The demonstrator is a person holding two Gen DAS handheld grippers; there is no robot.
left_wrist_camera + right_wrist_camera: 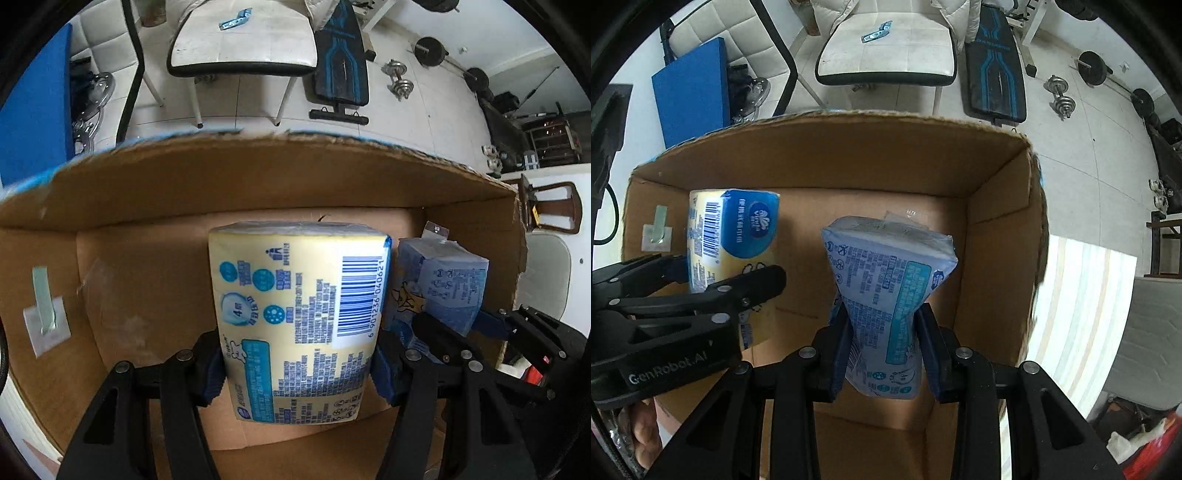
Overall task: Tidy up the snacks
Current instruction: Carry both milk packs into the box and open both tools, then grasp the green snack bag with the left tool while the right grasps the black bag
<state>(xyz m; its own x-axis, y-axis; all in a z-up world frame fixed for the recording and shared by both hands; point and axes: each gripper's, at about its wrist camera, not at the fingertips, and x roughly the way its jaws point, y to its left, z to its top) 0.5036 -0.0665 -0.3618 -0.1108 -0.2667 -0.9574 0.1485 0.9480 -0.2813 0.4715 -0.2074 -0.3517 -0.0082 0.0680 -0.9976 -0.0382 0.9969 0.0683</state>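
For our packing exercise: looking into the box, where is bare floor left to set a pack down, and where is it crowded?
Bare floor lies left of the yellow pack, up to the box wall with the taped strip, and between the blue pack and the right wall. It is crowded mid-box, where both packs sit close in the fingers.

A brown corrugated cardboard box [258, 177], matt with a ragged torn rim, holds a yellow pack [295, 317] in glossy printed plastic film and a pale blue pack [886, 295] in softer, creased film. The gripper fingers [834, 343] are matt black plastic with ribbed blue pads [212, 373].
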